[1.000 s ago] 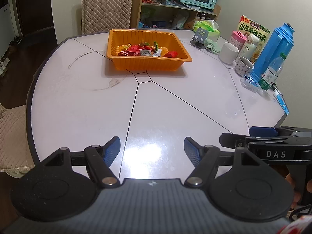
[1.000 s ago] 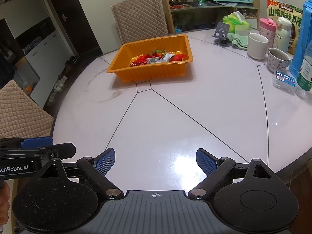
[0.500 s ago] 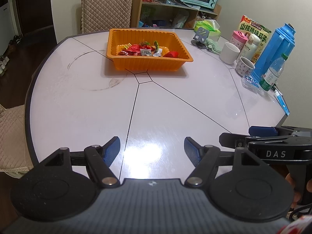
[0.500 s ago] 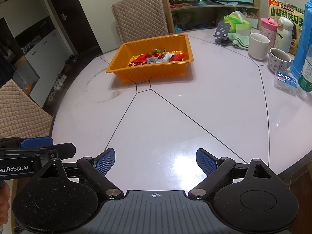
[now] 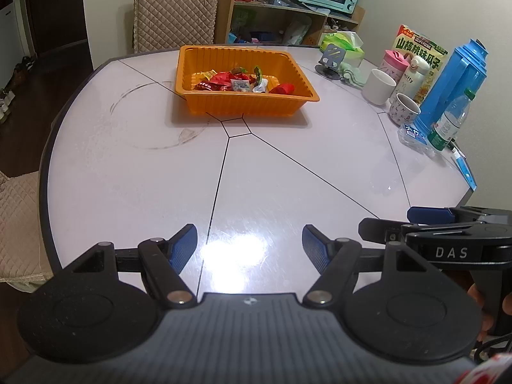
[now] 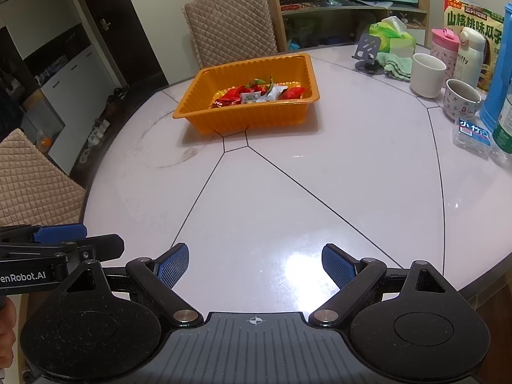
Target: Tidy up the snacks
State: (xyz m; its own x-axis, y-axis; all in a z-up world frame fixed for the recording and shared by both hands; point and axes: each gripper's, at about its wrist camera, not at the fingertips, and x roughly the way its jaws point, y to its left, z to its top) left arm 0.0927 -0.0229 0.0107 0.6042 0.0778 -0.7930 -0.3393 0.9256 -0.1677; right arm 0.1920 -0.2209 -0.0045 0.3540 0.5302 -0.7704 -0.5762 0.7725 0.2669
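Note:
An orange plastic tray (image 5: 288, 107) (image 6: 288, 113) stands at the far middle of the round white table (image 5: 144, 176) (image 6: 368, 192). Several wrapped snacks (image 5: 236, 81) (image 6: 256, 94), mostly red, lie inside it. My left gripper (image 5: 249, 249) hovers over the table's near edge, open, with nothing between its blue pads. My right gripper (image 6: 255, 265) is beside it, also open and empty. Each gripper shows at the edge of the other's view. Both are far from the tray.
Along the table's right side stand a white mug (image 5: 379, 87), a patterned cup (image 5: 404, 108), a blue thermos (image 5: 454, 86), a water bottle (image 5: 449, 121), a pink cup (image 5: 393, 65), a snack box (image 5: 419, 51) and tissues (image 5: 344, 44). A quilted chair (image 5: 176, 9) is behind the table.

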